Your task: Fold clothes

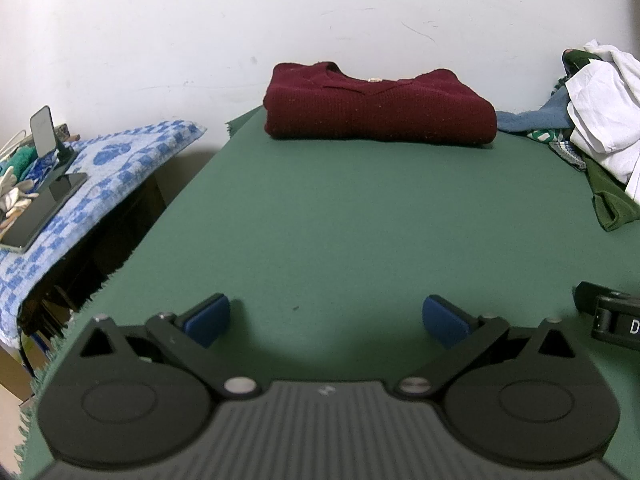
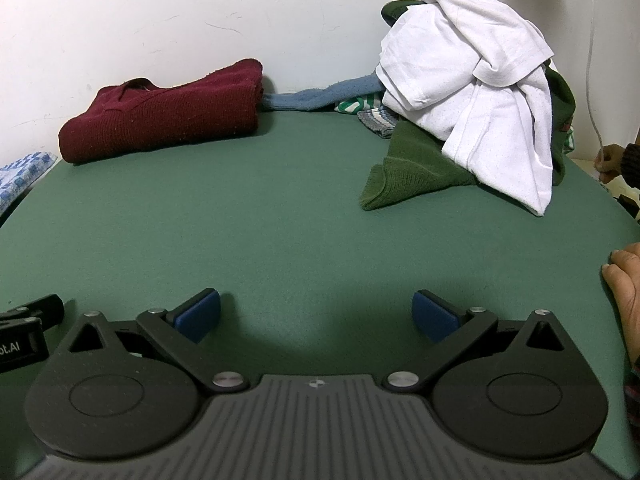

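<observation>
A folded maroon sweater (image 1: 376,108) lies at the far edge of the green table (image 1: 340,232), against the wall; it also shows in the right wrist view (image 2: 164,116). A pile of unfolded clothes sits at the far right: a white shirt (image 2: 476,88) on top of a dark green garment (image 2: 412,168), with a blue garment (image 2: 320,98) behind. The pile shows in the left wrist view (image 1: 600,116). My left gripper (image 1: 326,320) is open and empty, low over the near table. My right gripper (image 2: 316,314) is open and empty, beside it.
A blue-and-white patterned cloth (image 1: 112,172) covers a side surface to the left, with a phone (image 1: 44,208) and a stand (image 1: 44,128) on it. A person's hand (image 2: 624,292) rests on the table's right edge. The white wall stands behind the table.
</observation>
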